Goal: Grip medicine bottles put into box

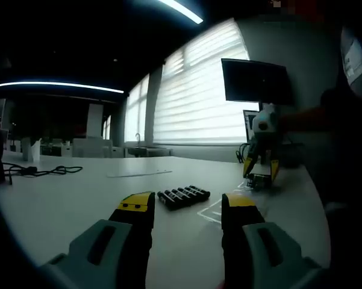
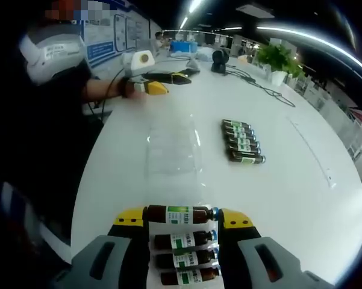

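In the left gripper view the left claw (image 1: 186, 208) stands wide with nothing between its yellow-tipped jaws, low over the white bench (image 1: 60, 198). Just beyond it lies a row of five dark medicine bottles (image 1: 183, 195), side by side, with the clear box (image 1: 220, 211) as faint outlines to their right. Further right the other claw hangs over the bench edge near a monitor (image 1: 256, 81). In the right gripper view that far row (image 2: 243, 140) again counts five bottles, green labels now readable, and the clear box (image 2: 172, 144) lies flat to its left, near but apart. This view adds a second group: four brown bottles (image 2: 184, 250) lined up between the jaws of the right claw (image 2: 182, 218), the foremost bottle (image 2: 179, 214) spanning tip to tip, held crosswise. Whether the claw grips the other three I cannot tell.
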`<action>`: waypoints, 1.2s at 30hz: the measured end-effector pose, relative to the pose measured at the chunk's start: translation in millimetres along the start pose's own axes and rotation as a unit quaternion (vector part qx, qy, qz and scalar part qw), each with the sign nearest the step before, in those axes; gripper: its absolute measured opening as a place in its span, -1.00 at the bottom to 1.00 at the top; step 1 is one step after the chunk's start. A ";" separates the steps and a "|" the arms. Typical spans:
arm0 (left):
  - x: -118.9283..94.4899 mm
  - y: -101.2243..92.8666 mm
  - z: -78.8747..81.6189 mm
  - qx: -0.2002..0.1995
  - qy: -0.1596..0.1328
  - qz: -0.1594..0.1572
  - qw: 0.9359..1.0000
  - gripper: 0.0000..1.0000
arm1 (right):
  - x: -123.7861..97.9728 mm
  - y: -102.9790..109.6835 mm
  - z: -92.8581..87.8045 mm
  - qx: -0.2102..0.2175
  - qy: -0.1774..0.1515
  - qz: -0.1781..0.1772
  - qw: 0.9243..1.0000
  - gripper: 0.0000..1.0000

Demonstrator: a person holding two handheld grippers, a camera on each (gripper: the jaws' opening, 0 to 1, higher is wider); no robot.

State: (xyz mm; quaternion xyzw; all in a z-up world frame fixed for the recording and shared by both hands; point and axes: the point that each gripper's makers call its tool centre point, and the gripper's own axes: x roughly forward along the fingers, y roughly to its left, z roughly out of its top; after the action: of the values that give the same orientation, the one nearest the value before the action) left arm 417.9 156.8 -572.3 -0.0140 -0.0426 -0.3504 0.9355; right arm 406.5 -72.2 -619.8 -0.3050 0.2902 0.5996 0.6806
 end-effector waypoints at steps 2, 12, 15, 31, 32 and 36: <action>-0.1 0.2 0.0 0.000 0.000 0.000 1.000 -0.26 | 1.3 0.0 -1.2 -0.002 0.002 0.003 1.000 -0.18; -0.2 0.6 -0.2 -0.002 -0.001 0.000 1.000 -0.26 | 6.2 2.0 -2.0 -0.022 0.009 0.012 1.000 -0.35; -0.1 0.6 -0.1 -0.002 -0.001 0.000 1.000 -0.26 | 7.3 4.1 -3.2 -0.012 0.010 0.017 1.000 -0.27; -0.4 0.0 1.3 -0.005 -0.005 -0.002 1.000 -0.26 | -1.8 -16.9 7.9 0.147 -0.064 -0.103 0.982 -0.37; -0.4 -0.1 1.4 -0.005 -0.005 -0.002 1.000 -0.26 | -1.7 -16.1 7.6 0.156 -0.067 -0.110 0.979 -0.37; -0.5 -0.3 1.7 -0.006 -0.006 -0.003 1.000 -0.26 | -4.7 -19.4 0.3 0.213 -0.065 -0.164 0.961 -0.47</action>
State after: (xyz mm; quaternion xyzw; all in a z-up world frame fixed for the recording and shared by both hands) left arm 417.2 156.9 -570.7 -0.0212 -0.0463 -0.3530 0.9342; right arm 425.2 -76.8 -614.8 -0.1570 0.3124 0.4226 0.8361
